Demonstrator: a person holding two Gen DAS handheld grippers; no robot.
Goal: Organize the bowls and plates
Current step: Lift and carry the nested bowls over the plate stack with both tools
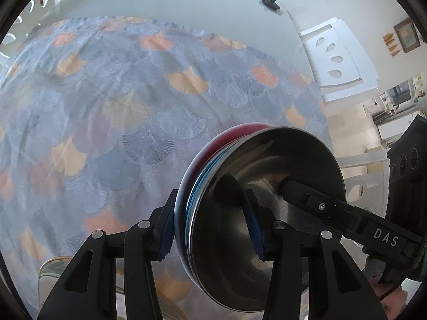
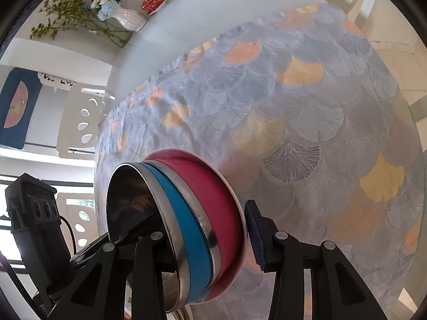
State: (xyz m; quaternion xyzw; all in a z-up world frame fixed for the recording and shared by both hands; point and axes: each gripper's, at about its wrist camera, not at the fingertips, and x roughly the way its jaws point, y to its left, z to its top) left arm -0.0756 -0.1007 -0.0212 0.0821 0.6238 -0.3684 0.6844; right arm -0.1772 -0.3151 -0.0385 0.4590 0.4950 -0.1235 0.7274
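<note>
Both tongs carry a nested stack of bowls (image 1: pixel 256 208), steel inside blue inside red, tipped on its side above the patterned tablecloth (image 1: pixel 133 101) on the table. The left tongs (image 1: pixel 210 229) and right tongs (image 2: pixel 210 229) each straddle the stack's wall, one finger inside, closed partway onto it. Next, judging by this, comes levelling the stack and setting it down.

Your left gripper (image 1: pixel 210 229) is matte black plastic: angular linkage arms, round silver pivot pins, ribbed blue pads (image 1: pixel 254 226) lining the fingers. Your right gripper (image 2: pixel 210 229) matches it, and from the left camera its finger carries white "DAS" lettering and a small screw. A black cable (image 2: pixel 68 229) loops behind your left unit.
</note>
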